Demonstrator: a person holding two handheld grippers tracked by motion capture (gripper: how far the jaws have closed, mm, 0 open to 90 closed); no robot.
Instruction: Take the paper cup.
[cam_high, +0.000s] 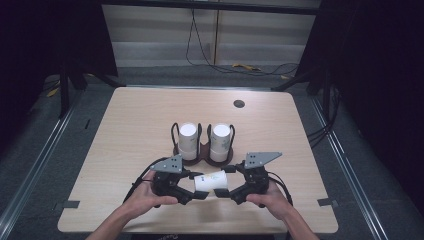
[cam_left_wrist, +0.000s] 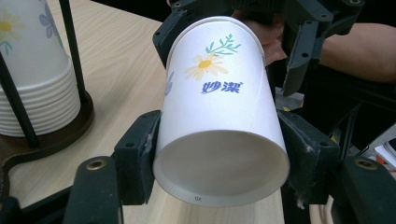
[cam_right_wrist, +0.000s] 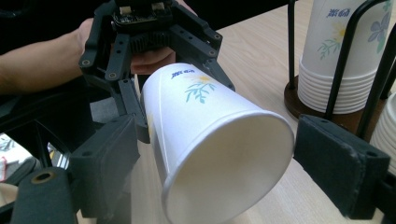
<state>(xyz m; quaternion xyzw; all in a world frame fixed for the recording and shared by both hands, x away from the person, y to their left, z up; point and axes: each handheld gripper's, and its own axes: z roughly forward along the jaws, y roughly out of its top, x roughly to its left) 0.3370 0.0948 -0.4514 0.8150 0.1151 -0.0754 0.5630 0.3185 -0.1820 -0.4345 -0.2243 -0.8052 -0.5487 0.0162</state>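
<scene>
Left tool (cam_high: 192, 192) is clamping the base end of a white paper cup with a daisy print and blue lettering (cam_high: 212, 181), pads (cam_left_wrist: 140, 149) pressing both sides of the wall near the bottom rim. The cup is lying on its side in the air, just above the light wooden tabletop (cam_high: 125, 130), between the two tools and near the front edge. Right tool (cam_high: 226, 192) is sitting around the cup's mouth end; one pad looks to be touching the wall, the other pad (cam_right_wrist: 338, 161) is standing clear with a gap, so it is open, not gripping. The cup looks light, thin and easily crushed, the waxy wall a bit slippery; the stiffer spots to take hold of are probably the rolled rim or the base ring, with gentle squeeze. Behind it, a dark two-bay wire cup holder on a wooden base (cam_high: 202, 152) is holding two upside-down stacks of the same printed paper cups (cam_high: 188, 141), left bay and right bay, both filled.
</scene>
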